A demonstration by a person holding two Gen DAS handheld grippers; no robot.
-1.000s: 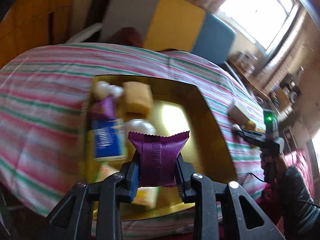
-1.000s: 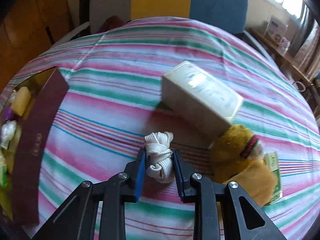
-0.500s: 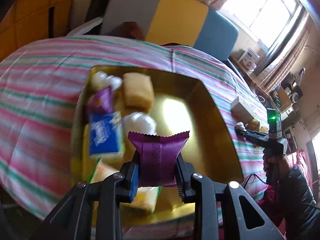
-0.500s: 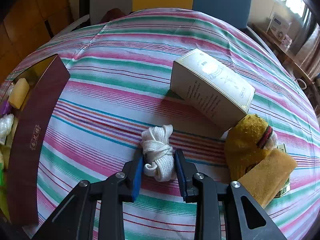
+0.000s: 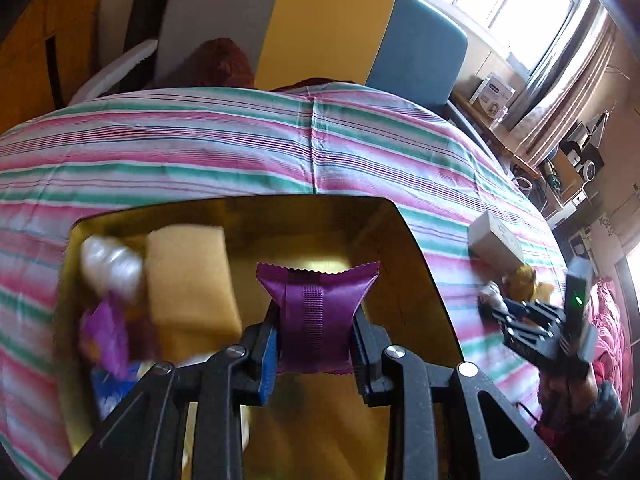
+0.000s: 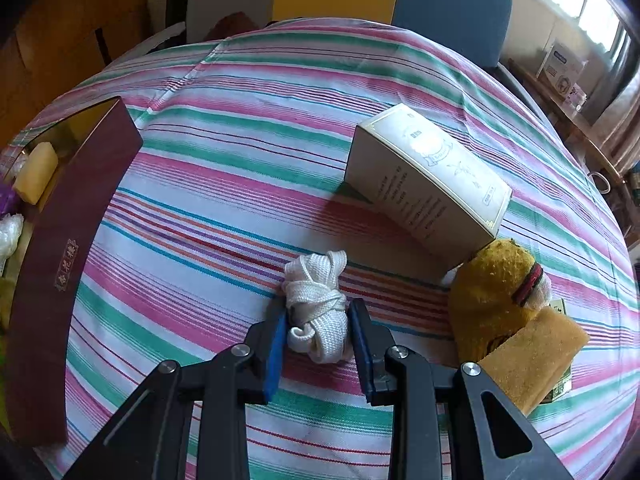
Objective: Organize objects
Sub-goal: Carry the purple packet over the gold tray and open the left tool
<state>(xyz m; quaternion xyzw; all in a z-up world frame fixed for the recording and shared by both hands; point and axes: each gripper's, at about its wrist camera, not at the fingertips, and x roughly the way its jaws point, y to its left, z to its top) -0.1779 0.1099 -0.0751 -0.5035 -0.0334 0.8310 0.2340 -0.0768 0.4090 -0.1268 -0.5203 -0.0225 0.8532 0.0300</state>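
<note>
My left gripper [image 5: 316, 334] is shut on a purple snack packet [image 5: 318, 312], held above the gold inside of an open box [image 5: 384, 264]. In the box's left half lie a yellow sponge [image 5: 188, 276], a white wrapped item [image 5: 110, 266], a purple packet [image 5: 106, 330] and a blue packet [image 5: 110, 390]. In the right wrist view my right gripper [image 6: 318, 334] is shut on a bundle of white cord [image 6: 318, 304] resting on the striped cloth. The box's maroon outer wall [image 6: 68, 248] runs along the left edge there.
A cream carton [image 6: 428, 178] lies right of the cord, with a yellow plush toy [image 6: 494, 292] and a tan sponge [image 6: 532, 364] beside it. The striped tablecloth [image 6: 240, 128] covers a round table. Chairs with grey, yellow and blue backs [image 5: 324, 28] stand behind.
My left gripper carried the purple packet forward and to the right over the box, toward its empty gold half. The right gripper stayed on the cord.
</note>
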